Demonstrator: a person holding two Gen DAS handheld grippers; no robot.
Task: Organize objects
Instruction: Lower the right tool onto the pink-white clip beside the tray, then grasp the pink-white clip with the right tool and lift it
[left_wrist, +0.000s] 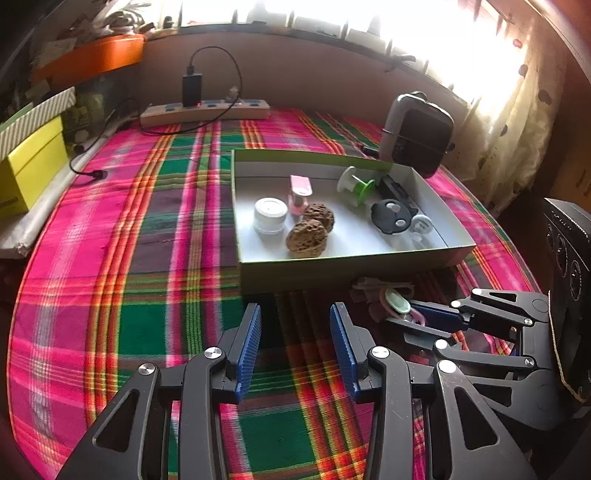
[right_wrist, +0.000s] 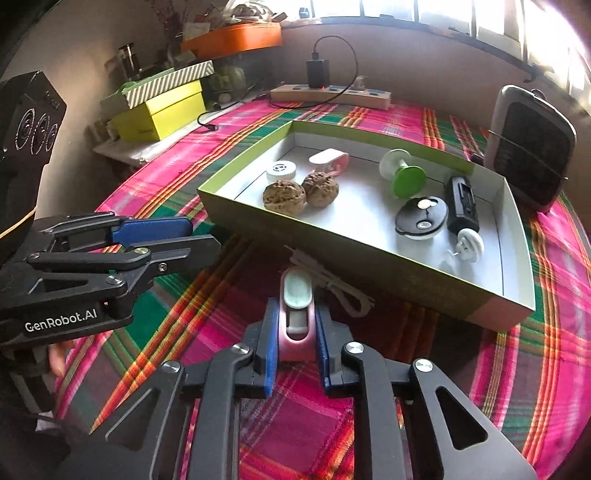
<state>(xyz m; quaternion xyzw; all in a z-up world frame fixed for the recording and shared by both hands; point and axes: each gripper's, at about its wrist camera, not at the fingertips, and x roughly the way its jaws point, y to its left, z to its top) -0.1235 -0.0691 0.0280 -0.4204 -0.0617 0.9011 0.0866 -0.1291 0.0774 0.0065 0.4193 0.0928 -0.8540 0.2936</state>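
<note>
A pink clip with a mint-green pad (right_wrist: 296, 295) lies on the plaid cloth just in front of the shallow box (right_wrist: 332, 254). My right gripper (right_wrist: 295, 314) is shut on it, blue pads pressing both its sides. The left wrist view shows the same clip (left_wrist: 397, 301) in the right gripper (left_wrist: 406, 314). My left gripper (left_wrist: 295, 314) stands open over bare cloth left of the clip, nothing between its fingers; it also shows in the right wrist view (right_wrist: 199, 234). The box (left_wrist: 332, 273) holds two brown nuts (left_wrist: 306, 238), a white jar (left_wrist: 270, 214), a green spool (left_wrist: 356, 182) and several other small items.
A white cord (right_wrist: 332, 280) lies beside the clip. A grey-black heater (right_wrist: 528, 147) stands behind the box at the right. A power strip with a charger (left_wrist: 205, 110) runs along the back wall. Yellow and striped boxes (right_wrist: 159, 110) are stacked at the left.
</note>
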